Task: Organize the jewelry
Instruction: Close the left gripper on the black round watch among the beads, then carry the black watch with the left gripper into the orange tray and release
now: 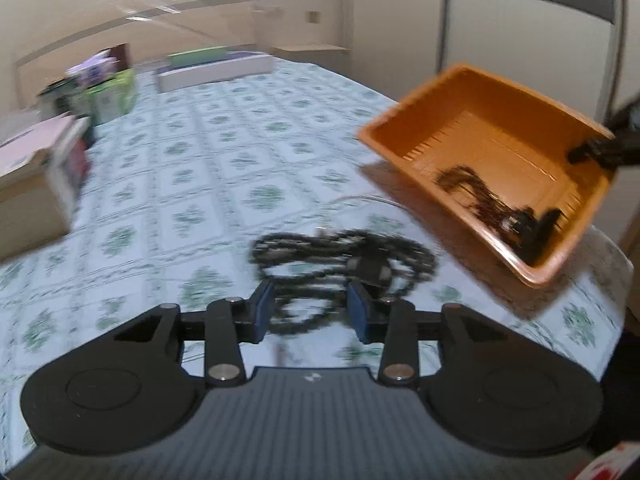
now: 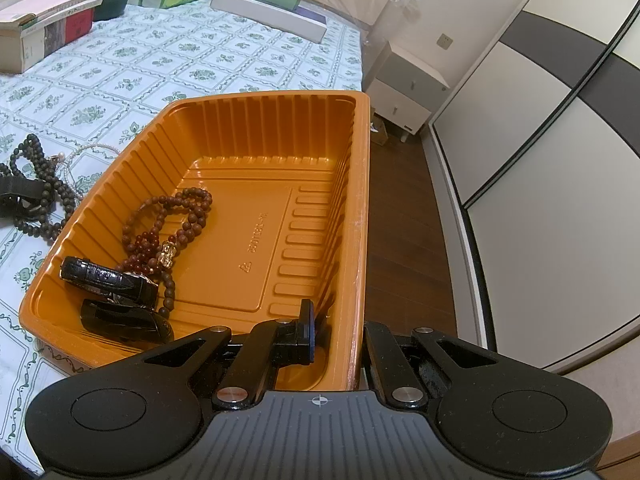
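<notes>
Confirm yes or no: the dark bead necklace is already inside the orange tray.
No. The dark bead necklace lies on the patterned tablecloth beside the orange tray, outside its wall.

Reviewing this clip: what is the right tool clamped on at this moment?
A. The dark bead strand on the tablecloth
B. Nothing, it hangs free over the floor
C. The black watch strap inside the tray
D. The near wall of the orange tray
D. In the right wrist view the right tool has one finger inside and one outside the orange tray, closed on its near wall.
</notes>
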`<state>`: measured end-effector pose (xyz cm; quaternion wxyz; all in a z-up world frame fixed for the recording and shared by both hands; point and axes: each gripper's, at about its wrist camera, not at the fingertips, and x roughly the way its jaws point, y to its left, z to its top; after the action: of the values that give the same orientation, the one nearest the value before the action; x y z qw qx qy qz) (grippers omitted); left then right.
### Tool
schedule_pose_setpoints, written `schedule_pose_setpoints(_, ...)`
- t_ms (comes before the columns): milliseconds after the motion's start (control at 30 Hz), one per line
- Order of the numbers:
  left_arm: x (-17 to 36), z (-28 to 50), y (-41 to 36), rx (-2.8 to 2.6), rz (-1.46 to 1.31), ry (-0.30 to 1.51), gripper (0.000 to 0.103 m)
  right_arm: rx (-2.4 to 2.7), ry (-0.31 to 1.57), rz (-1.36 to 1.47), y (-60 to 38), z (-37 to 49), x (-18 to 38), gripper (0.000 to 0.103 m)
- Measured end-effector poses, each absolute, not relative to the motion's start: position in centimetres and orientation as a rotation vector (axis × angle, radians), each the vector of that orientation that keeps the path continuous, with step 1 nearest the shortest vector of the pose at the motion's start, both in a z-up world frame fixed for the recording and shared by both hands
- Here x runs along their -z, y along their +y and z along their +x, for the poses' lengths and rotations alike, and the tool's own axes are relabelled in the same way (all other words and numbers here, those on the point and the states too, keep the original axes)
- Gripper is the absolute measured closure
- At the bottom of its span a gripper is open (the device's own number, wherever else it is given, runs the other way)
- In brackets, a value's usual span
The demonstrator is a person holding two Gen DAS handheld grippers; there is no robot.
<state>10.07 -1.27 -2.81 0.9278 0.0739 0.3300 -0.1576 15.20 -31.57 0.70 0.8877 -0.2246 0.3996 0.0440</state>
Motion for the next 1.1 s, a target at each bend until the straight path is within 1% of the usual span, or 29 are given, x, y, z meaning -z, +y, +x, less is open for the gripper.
schedule_pose_setpoints(33,3.0,10.2,-1.9,0.341,0.173,0.685,0.062,-0.091,0.831,-0.465,-31.7,15.2,-0.7,0.098)
schedule_pose_setpoints(267,4.6,12.6,-4.7,0.392,0.255,0.728,0.062,-0.092,0.831,-0.466,-31.6,15.2,-0.7,0.098)
schedule_pose_setpoints(367,4.9,13.6,-5.3,0.403,0.266,0.75,0.065,-0.091,0.831,-0.465,-31.6,15.2,-0.7,0.098)
schedule_pose_setpoints(400,4.9,13.8,-5.5,0.405,0.271,0.753,0.076,-0.091,0.831,-0.466,-31.6,15.2,-0.7,0.098)
schedule_pose_setpoints(433,4.9,13.9,-5.6,0.402,0.279,0.754,0.082,-0.091,0.831,-0.465,-31.6,15.2,-0.7,0.098)
schedule_pose_setpoints(633,3.8,13.5,-4.9,0.403,0.271,0.734,0.083,-0.091,0.83,-0.466,-31.6,15.2,-0.7,0.097)
schedule_pose_setpoints(1100,-0.8,12.8,-1.8,0.344,0.241,0.648,0.083,-0.091,0.831,-0.465,-31.6,15.2,-0.7,0.098)
